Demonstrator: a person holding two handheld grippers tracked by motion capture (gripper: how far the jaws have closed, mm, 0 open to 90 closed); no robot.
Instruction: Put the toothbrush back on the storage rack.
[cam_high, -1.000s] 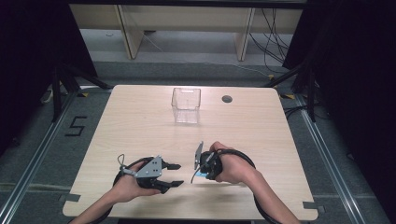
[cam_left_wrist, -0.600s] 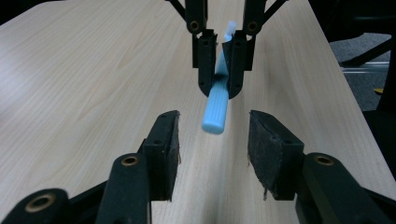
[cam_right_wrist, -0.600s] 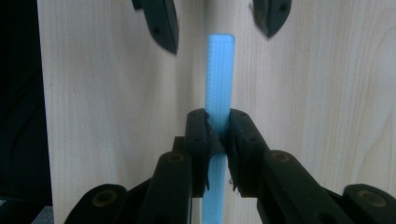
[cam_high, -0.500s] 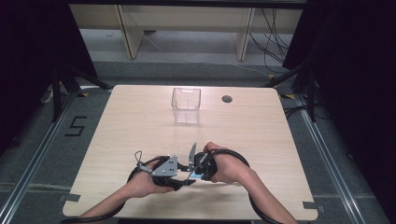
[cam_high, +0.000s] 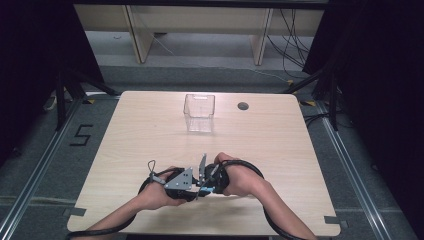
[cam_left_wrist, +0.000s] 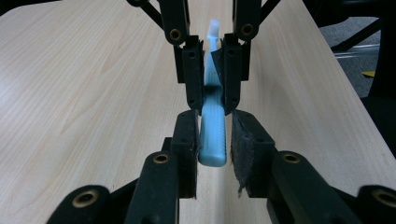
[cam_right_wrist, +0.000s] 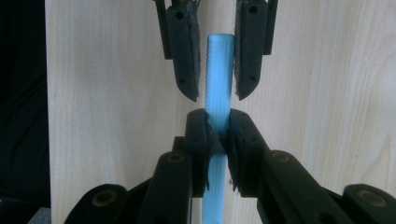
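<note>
Two tongs, left (cam_left_wrist: 212, 140) and right (cam_right_wrist: 218, 135), flank one blue toothbrush (cam_left_wrist: 213, 135).

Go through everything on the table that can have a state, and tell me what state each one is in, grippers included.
Blue toothbrush: held off the table between both grippers, handle end toward the left one.
Right gripper: shut on the toothbrush.
Left gripper: jaws have just been closing around the handle end; a gap shows at one pad.
Clear container: upright, open-topped, looks empty, standing apart at the far side.
Table: bare wood, one round hole near the far edge.
</note>
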